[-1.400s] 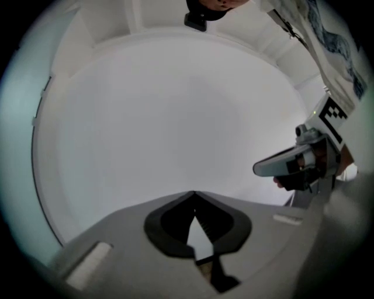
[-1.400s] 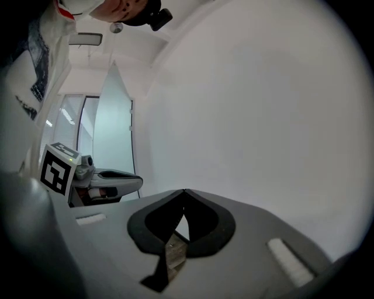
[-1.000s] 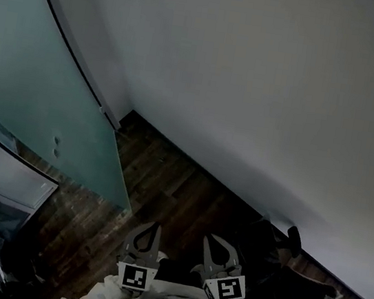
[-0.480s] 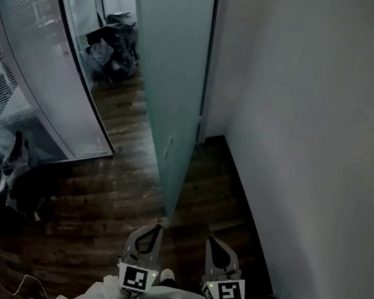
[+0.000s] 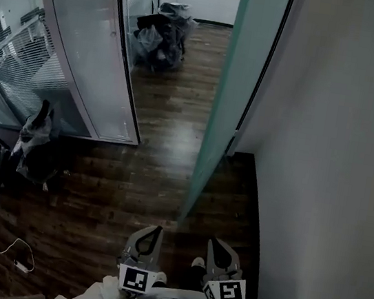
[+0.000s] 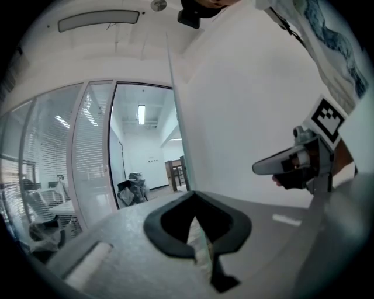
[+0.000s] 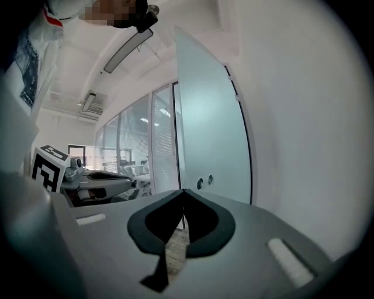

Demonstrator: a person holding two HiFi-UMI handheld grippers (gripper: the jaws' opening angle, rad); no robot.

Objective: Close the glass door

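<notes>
The left gripper (image 5: pixel 154 229) and the right gripper (image 5: pixel 215 241) have closed, empty jaws. The frosted greenish glass door (image 5: pixel 237 83) stands ahead of them, apart.

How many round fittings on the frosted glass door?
2, side by side near the left edge of the frosted glass door in the right gripper view: the left round fitting and right round fitting. Others may be hidden.

light: head view dim; gripper views brighter, ceiling tube (image 6: pixel 141 114) | glare: sheen on floor (image 5: pixel 175 133) | distortion: fisheye; dark corners
</notes>
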